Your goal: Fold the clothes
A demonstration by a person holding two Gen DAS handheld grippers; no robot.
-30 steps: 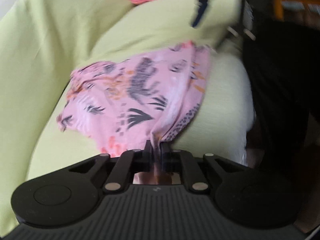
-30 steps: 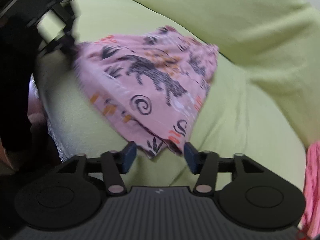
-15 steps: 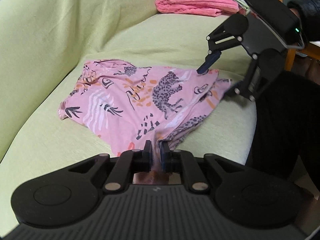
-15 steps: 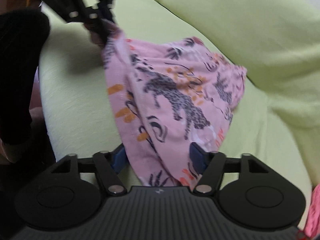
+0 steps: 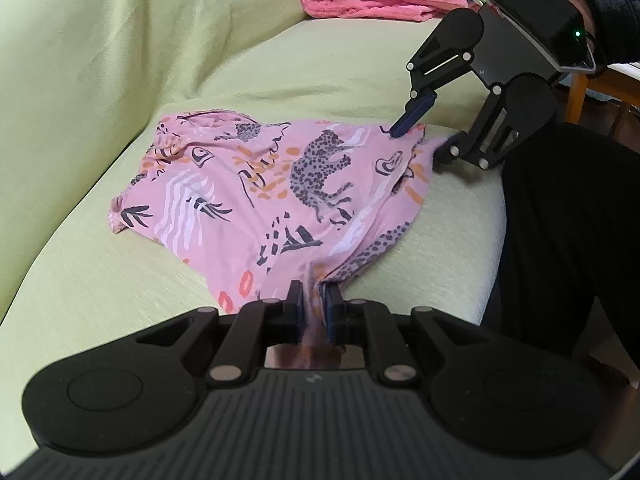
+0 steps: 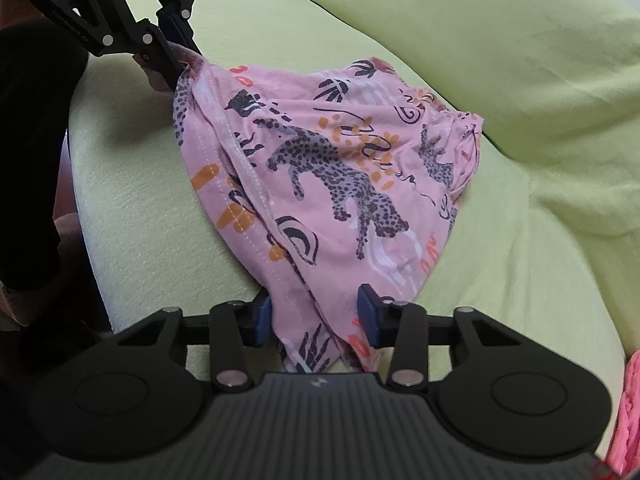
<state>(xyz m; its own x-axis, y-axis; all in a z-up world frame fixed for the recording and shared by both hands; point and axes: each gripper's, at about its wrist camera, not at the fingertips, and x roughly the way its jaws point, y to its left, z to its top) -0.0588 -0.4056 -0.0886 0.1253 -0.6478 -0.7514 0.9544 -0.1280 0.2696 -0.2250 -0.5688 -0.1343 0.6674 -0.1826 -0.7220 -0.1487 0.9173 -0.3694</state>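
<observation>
Pink printed garment (image 6: pixel 320 184), corner between right hand-held gripper (image 6: pixel 316 314) jaws

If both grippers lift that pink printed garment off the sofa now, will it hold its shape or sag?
It will probably sag: the pink garment already bunches into a thin pleat where the left gripper pinches it. It looks light, thin knit. The right gripper, whose jaws have just been closing, straddles a corner without clearly clamping it, so that end may slip out.

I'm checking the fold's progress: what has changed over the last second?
The right gripper moved onto the pink garment's corner; its jaws have just been closing around the cloth, not yet pinching. The left gripper stayed shut on its corner; the garment still lies on the green sofa.
</observation>
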